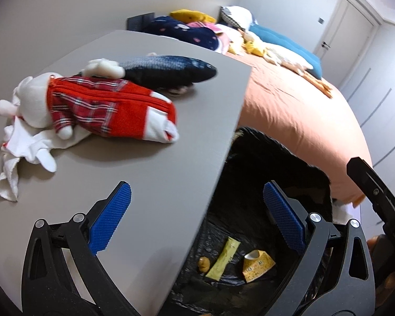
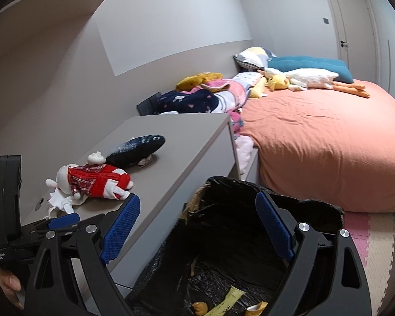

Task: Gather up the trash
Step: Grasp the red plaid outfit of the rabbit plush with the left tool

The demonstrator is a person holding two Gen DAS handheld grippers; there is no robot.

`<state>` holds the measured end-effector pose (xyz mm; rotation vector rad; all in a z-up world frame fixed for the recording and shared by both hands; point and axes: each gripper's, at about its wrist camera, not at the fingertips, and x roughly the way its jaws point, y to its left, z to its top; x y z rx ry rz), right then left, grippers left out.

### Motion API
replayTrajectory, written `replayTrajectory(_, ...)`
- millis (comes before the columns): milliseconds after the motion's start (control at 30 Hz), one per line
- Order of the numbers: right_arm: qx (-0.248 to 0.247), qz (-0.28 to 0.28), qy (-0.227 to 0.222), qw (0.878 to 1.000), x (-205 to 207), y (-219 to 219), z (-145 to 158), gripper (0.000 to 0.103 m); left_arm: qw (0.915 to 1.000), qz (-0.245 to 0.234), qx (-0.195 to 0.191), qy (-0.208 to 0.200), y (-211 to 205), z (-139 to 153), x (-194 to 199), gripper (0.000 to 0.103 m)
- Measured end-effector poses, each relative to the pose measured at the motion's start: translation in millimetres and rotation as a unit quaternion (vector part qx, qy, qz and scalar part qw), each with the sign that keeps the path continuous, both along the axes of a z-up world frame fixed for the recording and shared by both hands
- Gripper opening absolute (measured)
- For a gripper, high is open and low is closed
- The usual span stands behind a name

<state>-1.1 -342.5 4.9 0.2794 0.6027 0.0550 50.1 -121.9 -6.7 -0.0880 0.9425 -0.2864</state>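
Observation:
A bin lined with a black bag (image 1: 271, 163) stands beside the grey table (image 1: 144, 173), and it also shows in the right wrist view (image 2: 250, 226). In it lie a yellow wrapper stick (image 1: 222, 259), a yellow packet (image 1: 258, 264) and a small brown scrap (image 1: 204, 263). My left gripper (image 1: 197, 216) is open and empty, over the table edge and the bin. My right gripper (image 2: 197, 226) is open and empty above the bin mouth. The left gripper also appears at the left of the right wrist view (image 2: 63, 221).
On the table lie a plush doll in red plaid (image 1: 97, 108), a white cloth (image 1: 15, 158) and a dark plush fish (image 1: 168, 71). A bed with an orange cover (image 2: 329, 142), pillows and soft toys is behind. Pink and cream foam mats (image 2: 376, 239) cover the floor.

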Motion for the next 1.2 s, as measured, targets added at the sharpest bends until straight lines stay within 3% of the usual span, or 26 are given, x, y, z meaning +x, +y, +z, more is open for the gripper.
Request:
replayTrajectory(433, 0.004, 0.038, 0.004, 0.999, 30, 23, -6, 0.089, 0.9954, 0.093, -0.003, -0.022, 47, 8, 30, 0.096)
replayTrajectory(667, 0.012, 0.052, 0.007, 0.999, 44, 27, -11, 0.089, 0.9883, 0.151, -0.006, -0.021, 65, 8, 57, 0.075)
replayTrajectory(933, 0.022, 0.053, 0.012, 0.998, 60, 22, -17, 0.089, 0.9768, 0.212, -0.029, 0.016, 90, 0, 96, 0.071)
replayTrajectory(1200, 0.025, 0.06, 0.019, 0.998, 70, 29, -23, 0.089, 0.9742, 0.213, -0.06, 0.043, 103, -7, 117, 0.071)
